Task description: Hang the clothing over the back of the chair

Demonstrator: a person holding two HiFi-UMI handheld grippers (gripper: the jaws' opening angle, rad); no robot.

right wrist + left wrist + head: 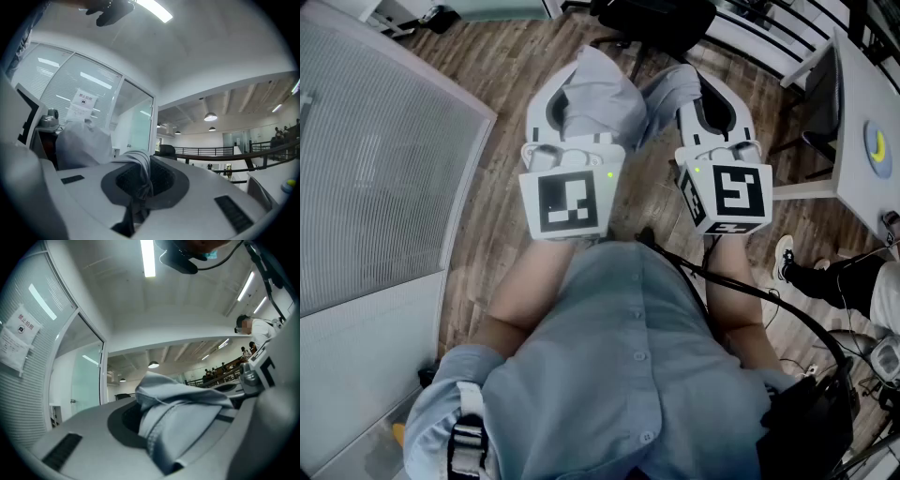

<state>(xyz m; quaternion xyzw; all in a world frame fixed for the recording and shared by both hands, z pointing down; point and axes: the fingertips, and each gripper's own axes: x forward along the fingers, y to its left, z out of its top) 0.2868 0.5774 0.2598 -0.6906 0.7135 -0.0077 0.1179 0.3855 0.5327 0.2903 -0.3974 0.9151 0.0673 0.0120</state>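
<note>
The clothing (602, 94) is a grey-blue garment held up in front of the person, bunched between both grippers. My left gripper (579, 86) is shut on one bunch of it, and the fabric (180, 406) fills the jaws in the left gripper view. My right gripper (712, 94) is shut on another fold; a thin strip of cloth (139, 176) is pinched between its jaws. The two grippers are side by side, close together and roughly level. A black chair (661, 21) stands on the floor beyond them, and its back (167, 151) shows in the right gripper view.
A frosted glass partition (366, 159) runs along the left. A white desk (867, 112) stands at the right, with another person's leg and shoe (787, 258) beside it. Black cables (750, 286) hang from the person's gear. Wooden floor (506, 66) lies ahead.
</note>
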